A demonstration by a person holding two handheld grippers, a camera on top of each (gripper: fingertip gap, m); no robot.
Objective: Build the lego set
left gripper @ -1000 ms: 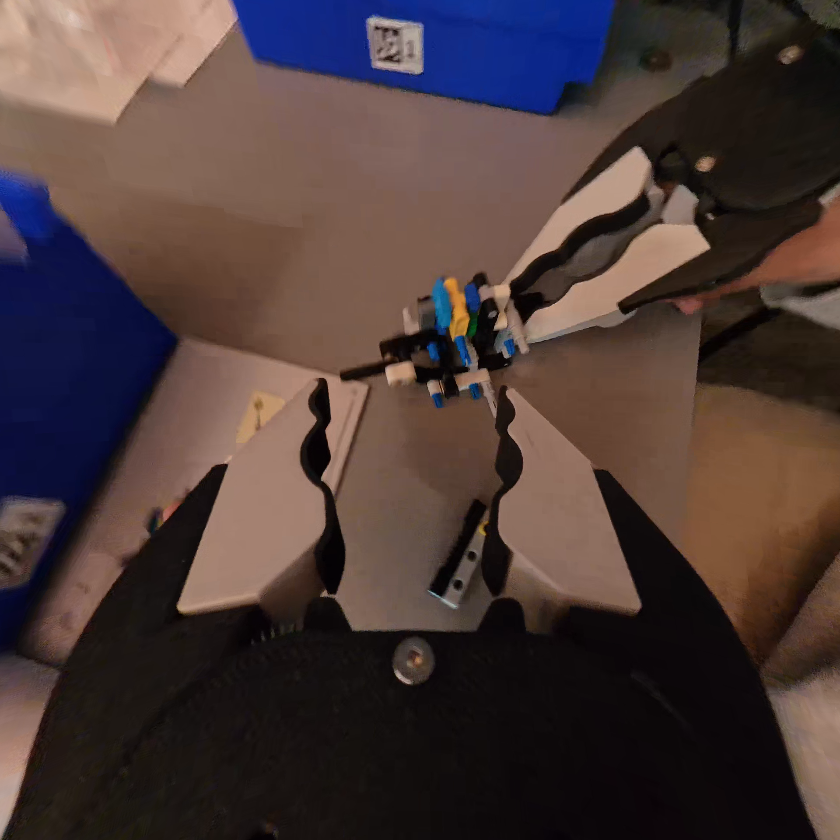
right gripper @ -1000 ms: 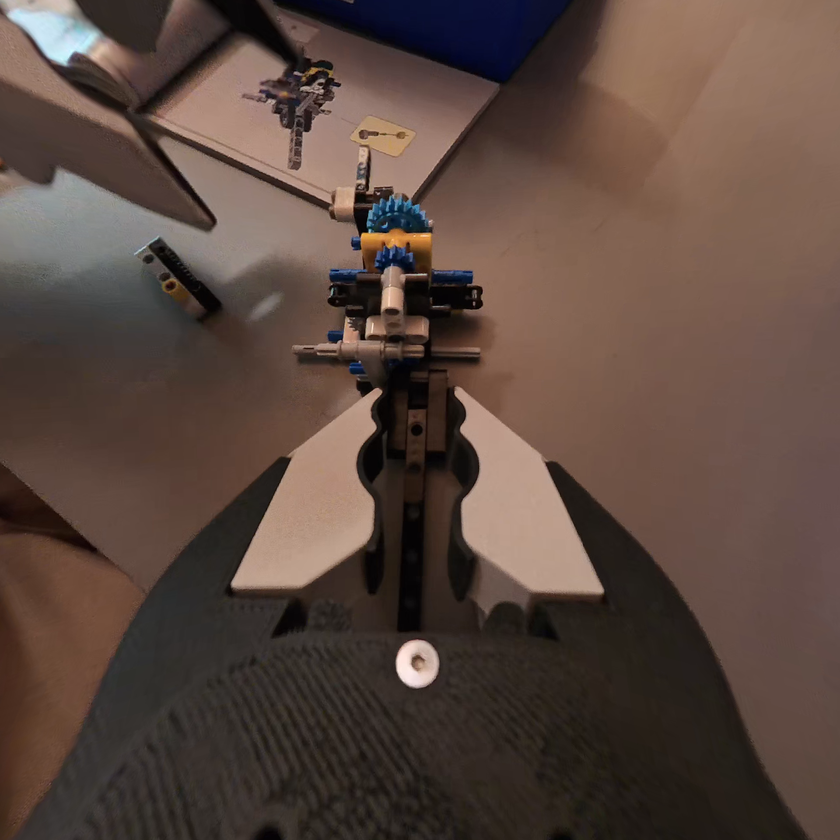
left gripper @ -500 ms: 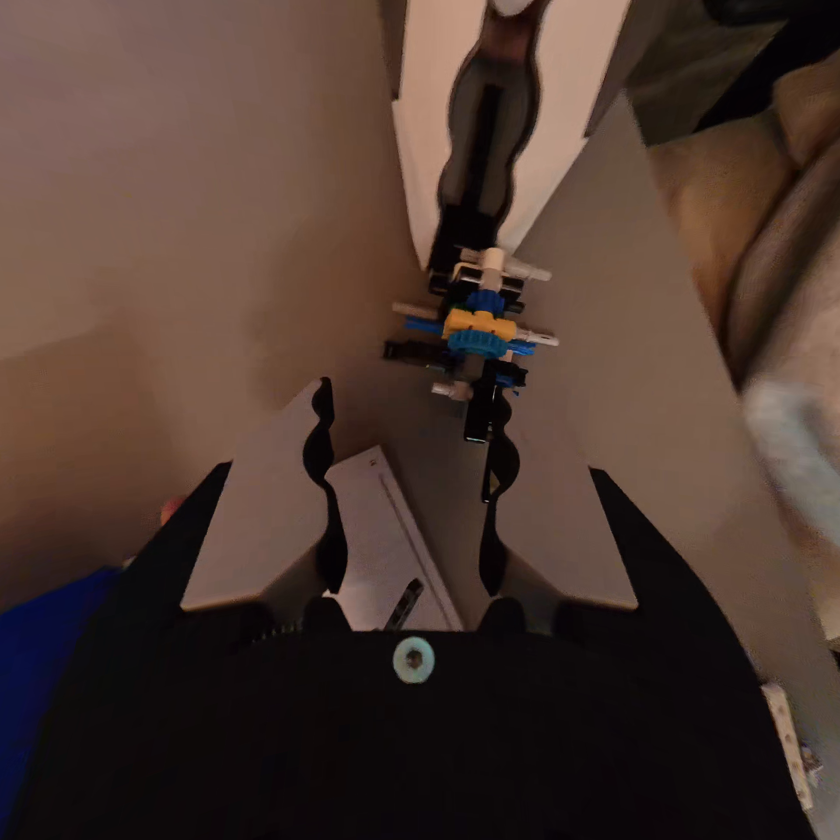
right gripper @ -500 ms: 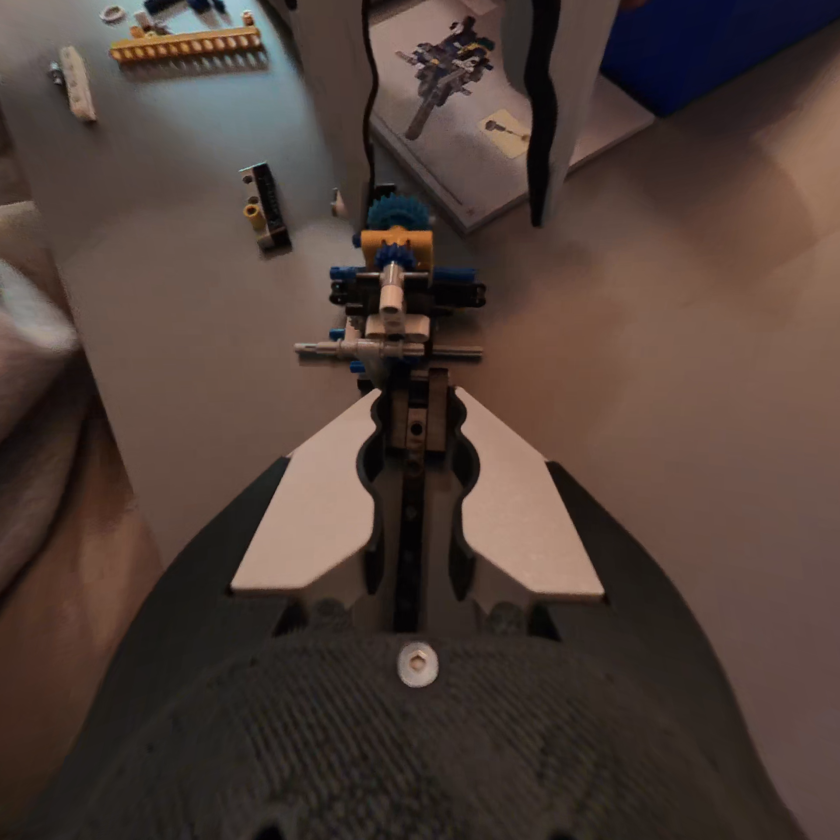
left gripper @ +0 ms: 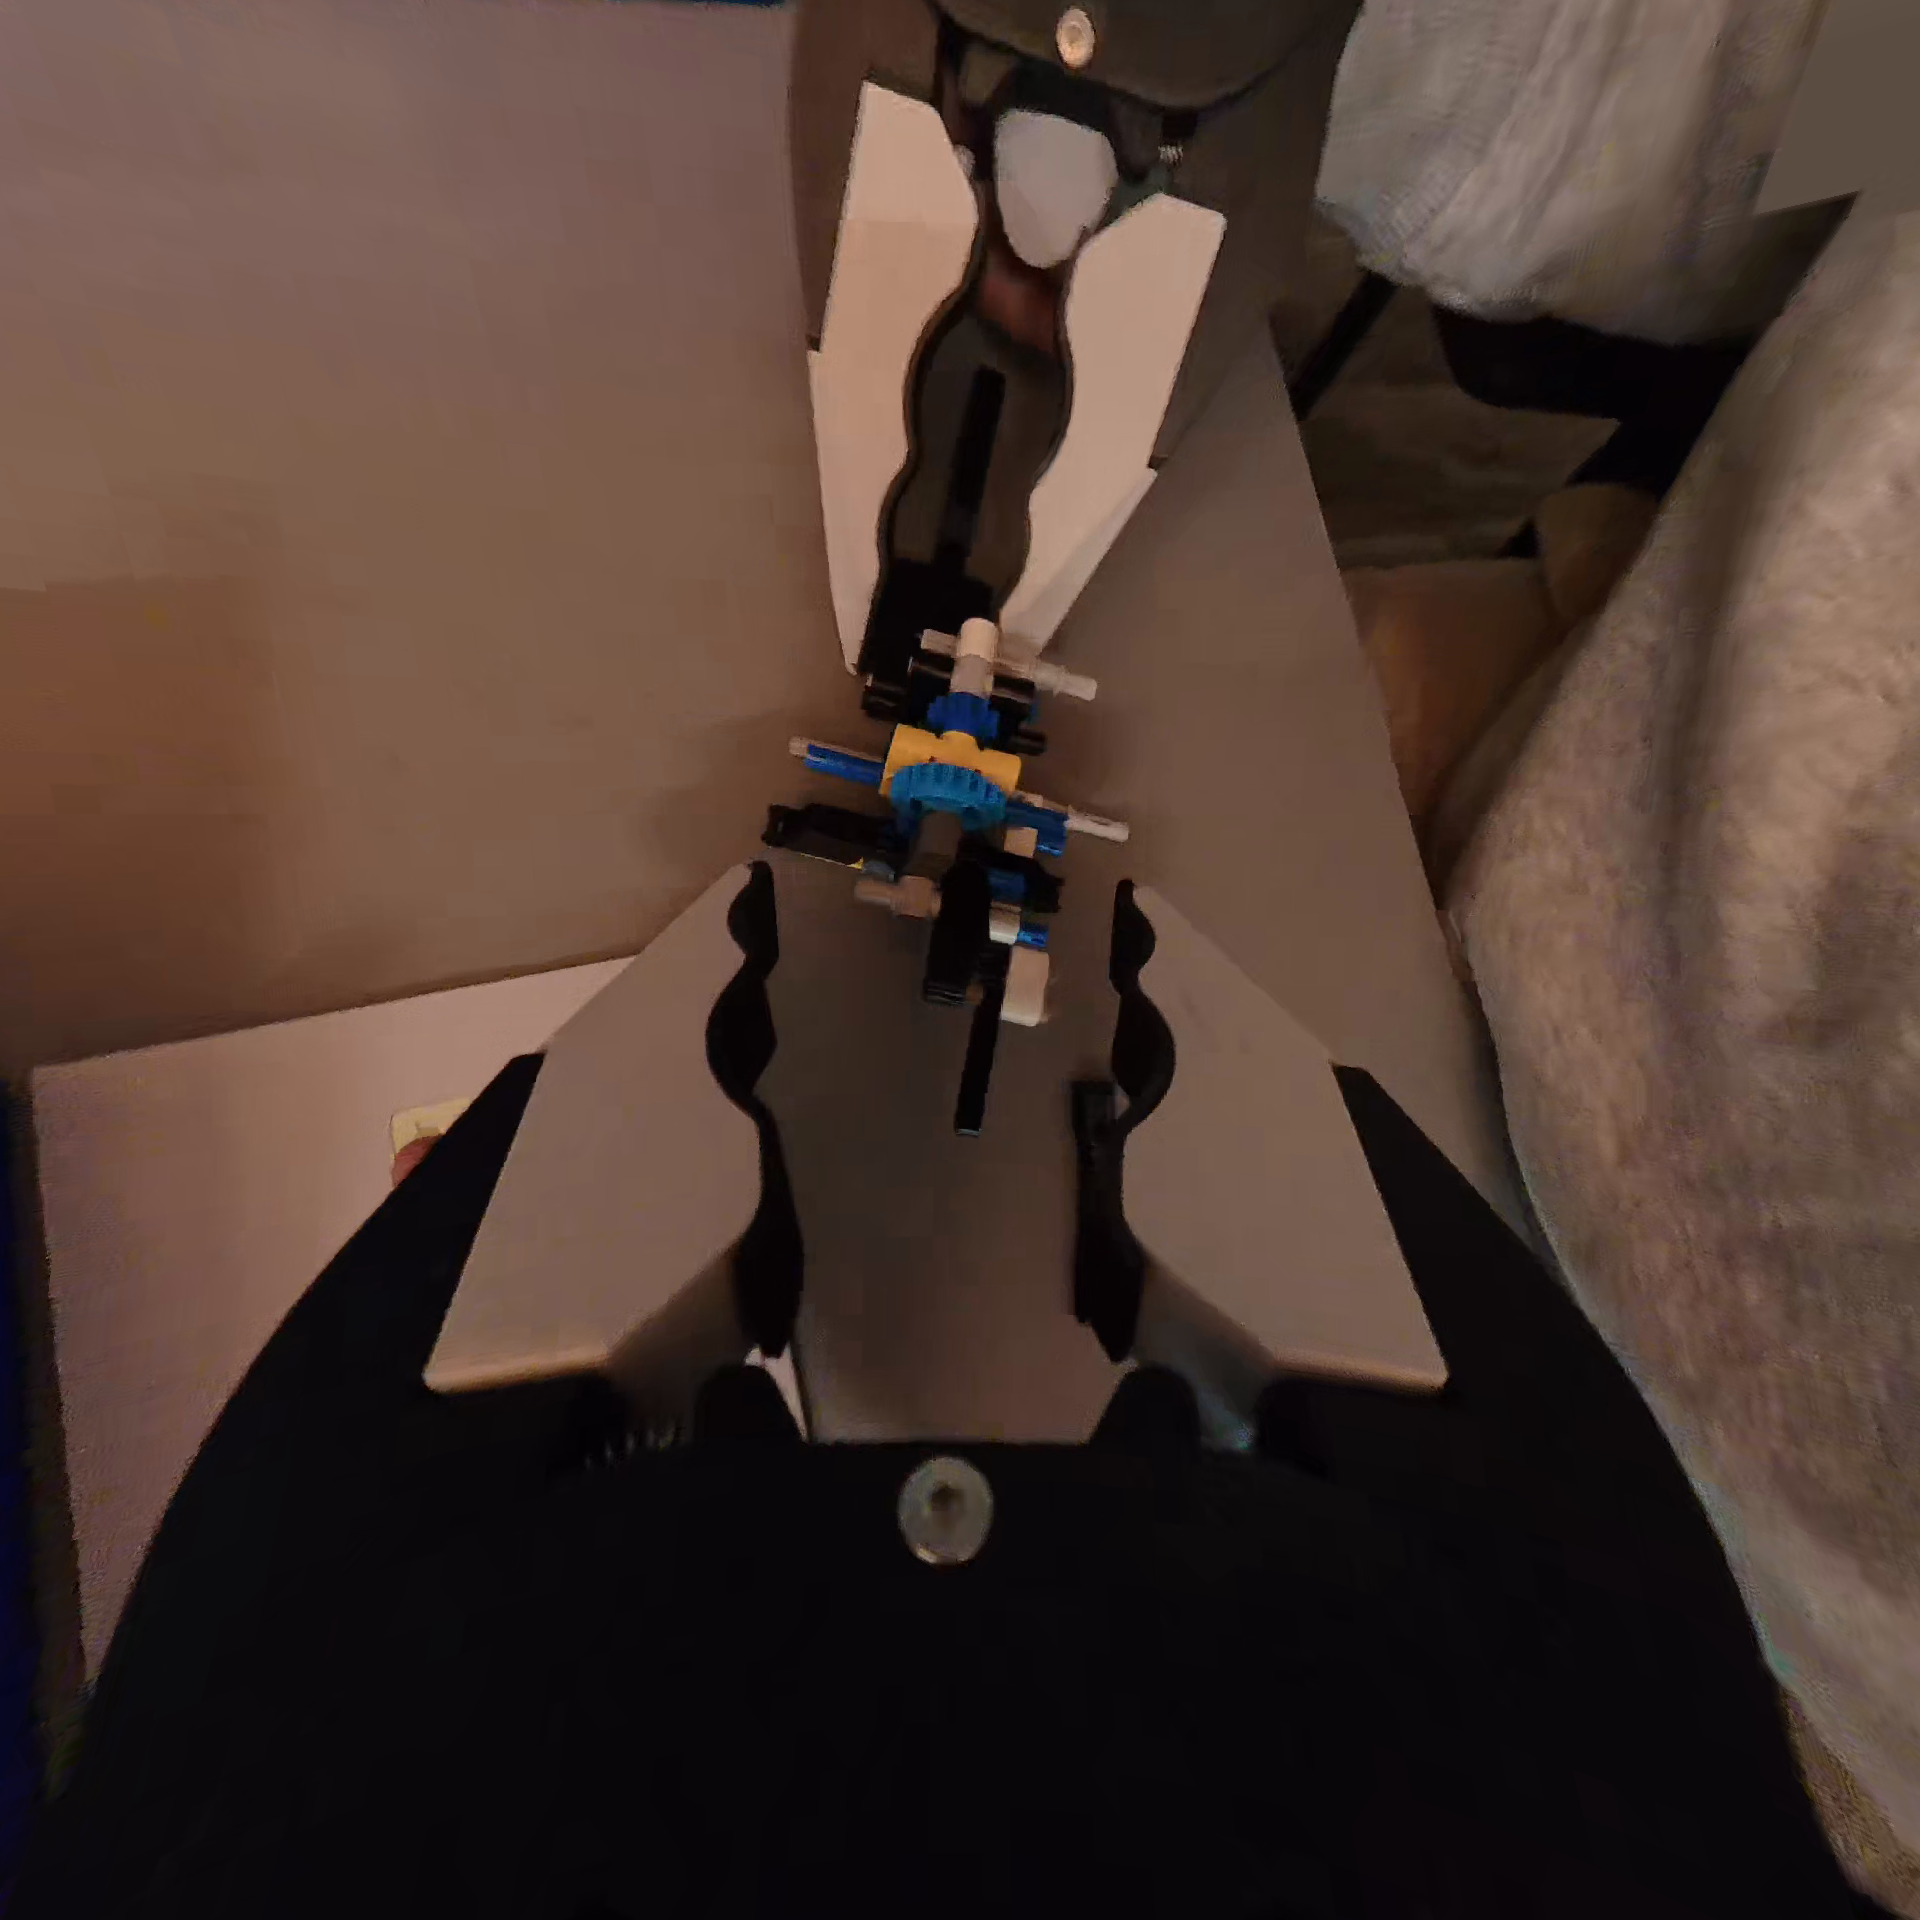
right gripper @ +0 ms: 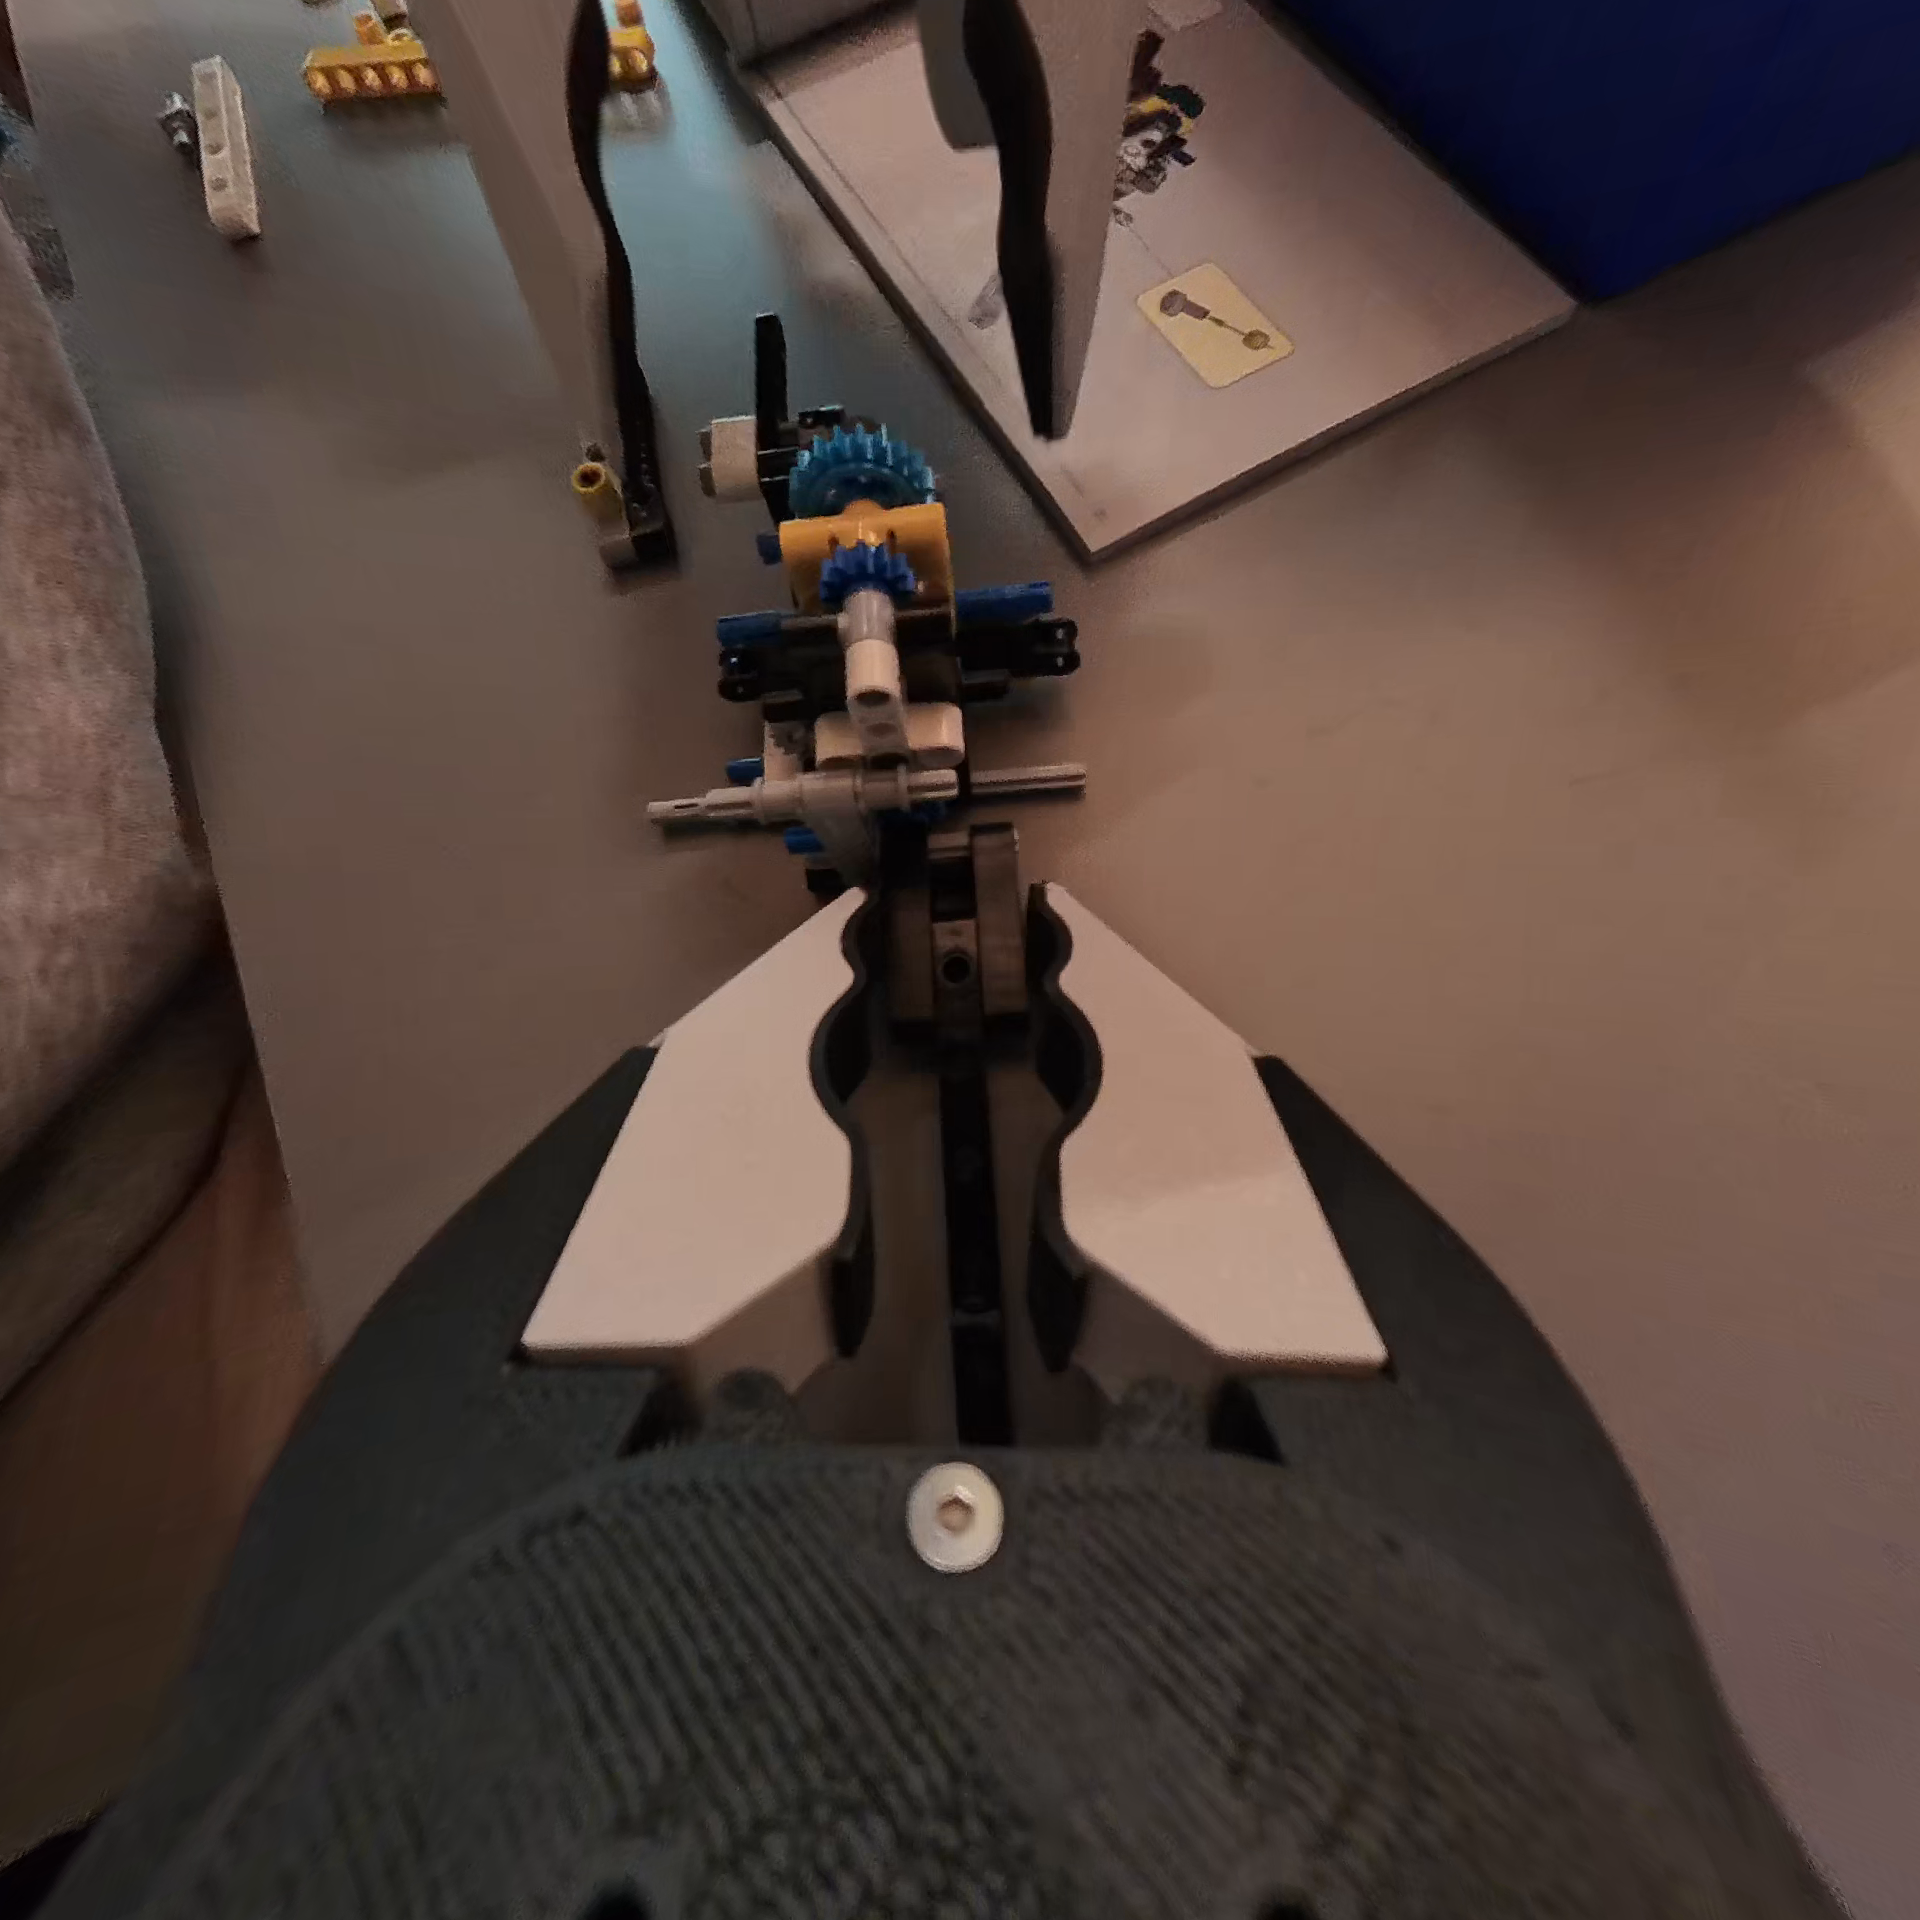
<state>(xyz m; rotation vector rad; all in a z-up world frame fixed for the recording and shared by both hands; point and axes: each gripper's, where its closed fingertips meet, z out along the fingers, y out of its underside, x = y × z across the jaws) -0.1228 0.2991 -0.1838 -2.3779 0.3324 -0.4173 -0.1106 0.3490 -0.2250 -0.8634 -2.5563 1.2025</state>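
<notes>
The lego assembly (right gripper: pixel 862 623), with blue gears, a yellow block, grey axles and black beams, rests on the grey table (right gripper: pixel 1455 831). My right gripper (right gripper: pixel 951 899) is shut on the assembly's black and grey rear beam. My left gripper (left gripper: pixel 940 883) is open and faces the right gripper (left gripper: pixel 961 634) head on. The assembly's front end (left gripper: pixel 956 810), with a thin black rod, lies between the left fingertips without touching them. In the right wrist view the left gripper (right gripper: pixel 836 426) straddles the far end of the assembly.
An open instruction booklet (right gripper: pixel 1195 343) lies at the far right, in front of a blue bin (right gripper: pixel 1662 125). A small black piece with a yellow pin (right gripper: pixel 623 509), a white beam (right gripper: pixel 223 145) and a yellow beam (right gripper: pixel 369 78) lie loose. Grey fabric (left gripper: pixel 1714 935) borders the table edge. The left gripper's tips are roughly 8 cm from the right gripper's.
My left gripper has swung round to face the right gripper and moved in, so the assembly's front end now lies between its open fingers. The right gripper keeps its grip.
</notes>
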